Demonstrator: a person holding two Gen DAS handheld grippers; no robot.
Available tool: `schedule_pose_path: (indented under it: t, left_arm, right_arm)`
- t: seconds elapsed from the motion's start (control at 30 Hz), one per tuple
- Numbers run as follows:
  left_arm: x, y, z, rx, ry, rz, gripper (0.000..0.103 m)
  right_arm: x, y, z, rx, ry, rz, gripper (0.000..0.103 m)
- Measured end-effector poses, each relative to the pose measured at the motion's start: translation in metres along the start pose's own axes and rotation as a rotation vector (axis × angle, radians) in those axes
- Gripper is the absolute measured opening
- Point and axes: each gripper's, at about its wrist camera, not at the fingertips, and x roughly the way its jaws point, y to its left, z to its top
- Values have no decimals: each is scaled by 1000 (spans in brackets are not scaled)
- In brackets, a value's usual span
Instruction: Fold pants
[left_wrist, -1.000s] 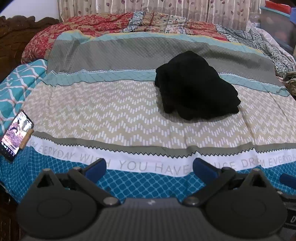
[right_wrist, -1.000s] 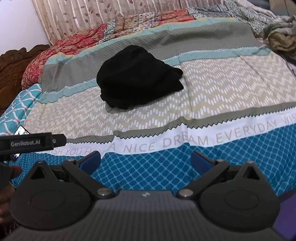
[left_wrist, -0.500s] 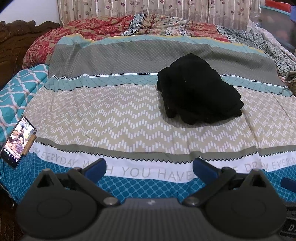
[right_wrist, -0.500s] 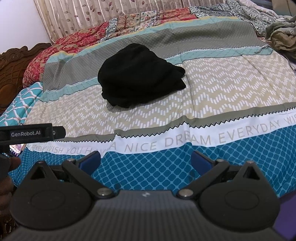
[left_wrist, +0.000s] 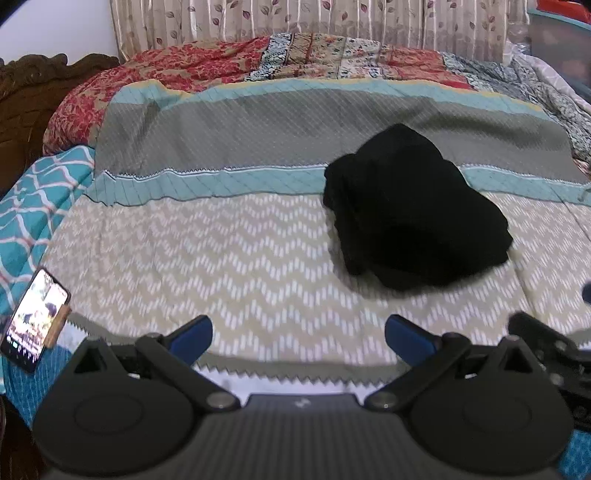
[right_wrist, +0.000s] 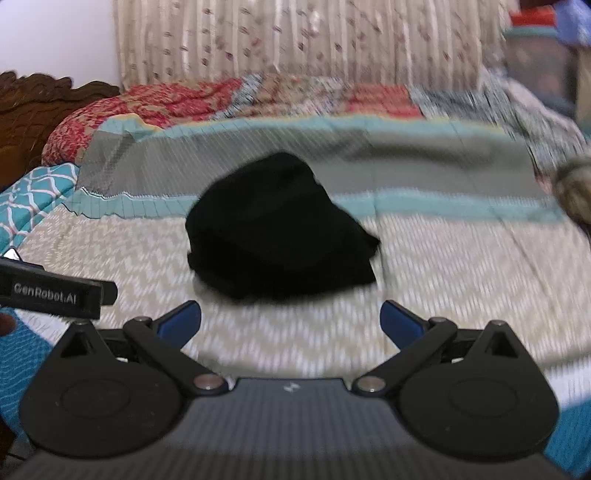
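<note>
- My left hand-held gripper: jaws spread wide, nothing between them, hanging over the near edge of the bed.
- My right hand-held gripper: same, jaws wide apart and empty. This view is motion-blurred.
- Left gripper's body shows at the left edge of the right view, with "GenRobot.AI" printed on it.
- Phone lies at the bed's near-left edge, screen lit and tilted.
- Bedspread: white text band nearest, then beige zigzag zone, teal stripe, grey band.
- Pants: black, bunched in a heap on the zigzag zone, top edge over the teal stripe. Right of centre in the left view, straight ahead of the right gripper. Neither gripper touches them.
- Red patterned quilt across the far end of the bed.
- Carved wood headboard far left.
- Leaf-print curtain behind it all.
</note>
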Motion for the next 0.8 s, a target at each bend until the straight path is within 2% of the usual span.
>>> schedule_pose_path:
  t: [0.1, 0.17, 0.3, 0.43, 0.53, 0.57, 0.6, 0.63, 0.67, 0.73, 0.8]
  left_arm:
    - [9, 3, 12, -10, -7, 40, 102]
    - [16, 9, 20, -27, -10, 58, 102]
    - [23, 24, 28, -62, -17, 51, 103]
    - [27, 48, 25, -131, -42, 26, 103]
    - [37, 69, 17, -207, -8, -1, 102]
    - [41, 77, 14, -234, 13, -14, 101]
    - [45, 83, 10, -258, 34, -31, 95]
    - [49, 90, 5, -281, 57, -54, 91]
    - [51, 93, 1, -289, 70, -64, 90]
    - [53, 95, -5, -288, 72, -64, 84]
    - [53, 95, -6, -271, 64, -69, 81]
  right_arm:
    - [20, 10, 9, -85, -33, 16, 103]
    - [34, 12, 14, -98, -41, 20, 103]
    - [62, 12, 22, -130, -30, 16, 102]
    - [83, 20, 26, -175, -1, 26, 95]
    - [96, 26, 24, -215, 30, 32, 71]
    - [101, 26, 24, -219, 50, 27, 50]
    - [107, 23, 25, -206, 82, 27, 35]
    - [110, 17, 27, -171, 97, 36, 29]
    - [109, 8, 29, -119, 94, 42, 18]
    - [102, -11, 36, -32, 71, 61, 15]
    - [88, -29, 45, 23, 8, 24, 14]
